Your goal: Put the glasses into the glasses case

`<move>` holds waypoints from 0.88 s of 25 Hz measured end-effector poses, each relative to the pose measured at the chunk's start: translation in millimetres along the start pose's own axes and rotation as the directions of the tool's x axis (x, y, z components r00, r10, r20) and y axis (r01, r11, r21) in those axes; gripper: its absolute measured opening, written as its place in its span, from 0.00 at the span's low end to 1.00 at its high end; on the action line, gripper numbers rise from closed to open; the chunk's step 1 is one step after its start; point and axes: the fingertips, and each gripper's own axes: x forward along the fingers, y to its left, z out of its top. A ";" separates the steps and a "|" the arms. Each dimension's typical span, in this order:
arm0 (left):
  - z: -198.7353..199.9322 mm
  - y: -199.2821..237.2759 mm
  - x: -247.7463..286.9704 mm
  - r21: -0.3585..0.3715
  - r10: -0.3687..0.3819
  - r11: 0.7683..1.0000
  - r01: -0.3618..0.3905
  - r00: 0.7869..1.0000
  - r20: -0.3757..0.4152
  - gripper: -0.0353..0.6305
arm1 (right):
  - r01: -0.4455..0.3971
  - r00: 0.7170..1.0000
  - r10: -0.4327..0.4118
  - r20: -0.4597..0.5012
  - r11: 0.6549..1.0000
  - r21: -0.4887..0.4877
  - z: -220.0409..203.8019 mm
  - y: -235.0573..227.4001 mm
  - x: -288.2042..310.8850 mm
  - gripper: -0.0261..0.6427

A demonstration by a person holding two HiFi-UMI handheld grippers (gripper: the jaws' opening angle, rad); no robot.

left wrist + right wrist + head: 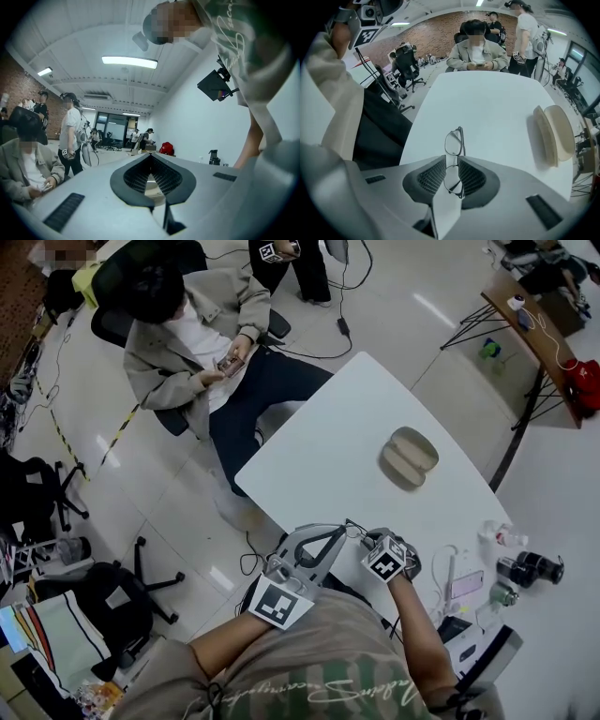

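The right tongs [451,159] are pinching the thin black-rimmed, clear-lens glasses [453,143] edge-on. One lens is sitting between the ribbed inner faces and the other is sticking out past the tips, above the near part of the white desk [347,427]. The left tongs [151,155] are pressing together at their tips with nothing between them, pointing up and away into the room. The beige oval hard-shell glasses case [410,457] is lying open toward the far right of the desk, well apart from both tongs, with its two halves spread side by side.

As I read it, the carrying step is in hand: the glasses are gripped but not yet brought to the case. The next move is calling for a reach forward and to the right. The frame then needs turning flat so that it fits one shell, and the free left tongs could be steadying the case.

The temples are hiding behind the tongs, so I cannot tell whether they are folded. In the head view the glasses are barely showing.
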 end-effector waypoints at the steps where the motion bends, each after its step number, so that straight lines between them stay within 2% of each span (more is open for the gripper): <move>1: 0.8 1.0 -1.2 0.000 0.003 1.000 -0.003 1.000 0.002 0.06 | 0.001 1.000 -0.001 -0.001 1.000 -0.005 -0.4 0.7 1.7 0.16; 6: 3.0 1.0 3.1 -0.004 0.006 1.000 -0.006 1.000 0.012 0.06 | 0.026 1.000 -0.026 -0.012 0.999 -0.040 -3.6 -1.3 7.5 0.16; 12: 2.6 -10.1 6.4 -0.007 -0.027 1.000 0.028 1.000 0.015 0.06 | 0.016 1.000 -0.017 -0.003 1.000 -0.026 -1.8 -4.7 8.1 0.16; 16: 0.2 -13.5 6.0 -0.012 -0.015 1.000 0.015 1.000 0.011 0.06 | 0.007 1.000 -0.008 -0.020 0.999 -0.050 -4.5 -6.4 13.3 0.16; 22: 7.5 -11.8 -1.5 -0.022 0.016 1.000 -0.015 0.999 0.045 0.06 | 0.005 0.999 -0.009 -0.045 0.996 -0.094 2.1 -4.5 20.2 0.16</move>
